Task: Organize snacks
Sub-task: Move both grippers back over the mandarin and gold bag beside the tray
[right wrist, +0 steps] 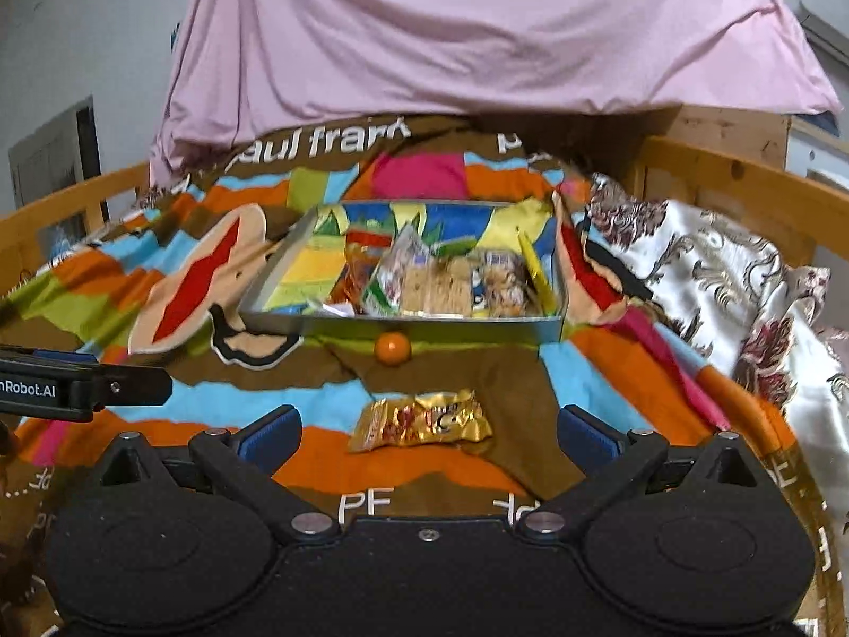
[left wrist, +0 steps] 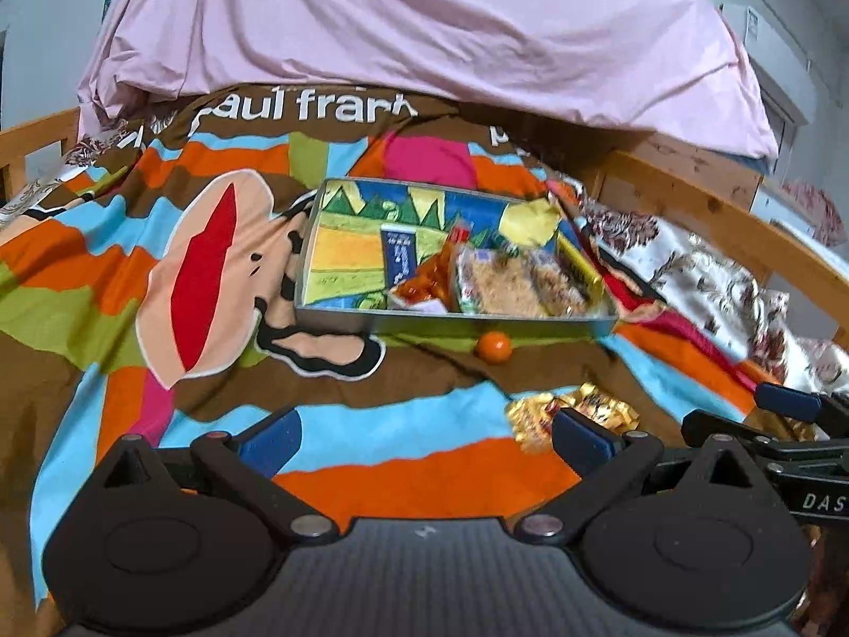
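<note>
A colourful tin tray (left wrist: 339, 313) (right wrist: 276, 321) lies on the bed and holds several snack packets, among them cracker packs (left wrist: 509, 281) (right wrist: 435, 286) and a blue packet (left wrist: 399, 255). A gold snack packet (right wrist: 422, 419) (left wrist: 573, 414) lies on the bedspread in front of the tray. A small orange ball (left wrist: 493, 346) (right wrist: 392, 349) rests against the tray's near wall. My right gripper (right wrist: 424, 438) is open, with the gold packet between its fingers, just ahead. My left gripper (left wrist: 424, 438) is open and empty, left of the gold packet.
A striped cartoon bedspread (left wrist: 159, 265) covers the bed. A pink sheet (left wrist: 424, 26) hangs behind the tray. A floral quilt (right wrist: 716, 276) lies to the right. Wooden bed rails (right wrist: 743, 180) run along both sides.
</note>
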{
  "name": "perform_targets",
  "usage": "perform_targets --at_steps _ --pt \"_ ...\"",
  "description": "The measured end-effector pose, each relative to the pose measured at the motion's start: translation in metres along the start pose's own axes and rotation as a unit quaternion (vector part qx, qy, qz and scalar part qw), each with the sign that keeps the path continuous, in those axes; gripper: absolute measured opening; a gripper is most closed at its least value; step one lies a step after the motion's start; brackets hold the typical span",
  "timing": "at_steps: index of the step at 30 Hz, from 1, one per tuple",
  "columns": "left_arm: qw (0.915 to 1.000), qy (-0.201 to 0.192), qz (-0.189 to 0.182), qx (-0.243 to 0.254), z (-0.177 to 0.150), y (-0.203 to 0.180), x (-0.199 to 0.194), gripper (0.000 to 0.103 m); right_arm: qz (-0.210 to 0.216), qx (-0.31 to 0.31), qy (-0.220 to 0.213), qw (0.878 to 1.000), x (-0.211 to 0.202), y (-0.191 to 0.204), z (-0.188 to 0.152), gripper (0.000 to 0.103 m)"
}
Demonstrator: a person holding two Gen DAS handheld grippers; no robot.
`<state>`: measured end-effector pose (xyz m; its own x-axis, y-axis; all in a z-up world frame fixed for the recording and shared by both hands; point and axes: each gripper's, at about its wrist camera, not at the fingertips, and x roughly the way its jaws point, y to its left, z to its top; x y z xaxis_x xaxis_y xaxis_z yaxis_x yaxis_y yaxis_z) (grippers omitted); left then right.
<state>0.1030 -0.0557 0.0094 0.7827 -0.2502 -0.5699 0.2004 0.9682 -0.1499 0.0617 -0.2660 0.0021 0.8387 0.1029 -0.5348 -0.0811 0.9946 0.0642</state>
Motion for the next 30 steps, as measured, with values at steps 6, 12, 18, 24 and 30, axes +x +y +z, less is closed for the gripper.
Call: perform_targets --at_steps 6,12,18,24,30 --pt "0.9997 0.018 0.016 -0.003 -0.006 0.008 0.007 0.103 0.001 0.003 0.023 1.0 0.009 0.0 -0.001 0.102" --pt "0.9994 0.026 0.024 -0.003 -0.01 0.012 0.012 0.103 0.001 0.008 0.042 0.999 0.016 -0.001 0.0 0.102" --pt "0.999 0.032 0.032 -0.004 -0.01 0.011 0.019 0.103 0.003 0.014 0.052 0.999 0.02 -0.003 0.002 0.102" --pt "0.9985 0.043 0.032 -0.006 -0.005 0.005 0.035 0.103 0.008 0.017 0.061 0.998 0.023 -0.004 0.004 0.102" --pt "0.9985 0.049 0.025 0.001 -0.003 -0.003 0.049 0.103 0.011 0.016 0.077 0.997 0.03 -0.004 0.003 0.102"
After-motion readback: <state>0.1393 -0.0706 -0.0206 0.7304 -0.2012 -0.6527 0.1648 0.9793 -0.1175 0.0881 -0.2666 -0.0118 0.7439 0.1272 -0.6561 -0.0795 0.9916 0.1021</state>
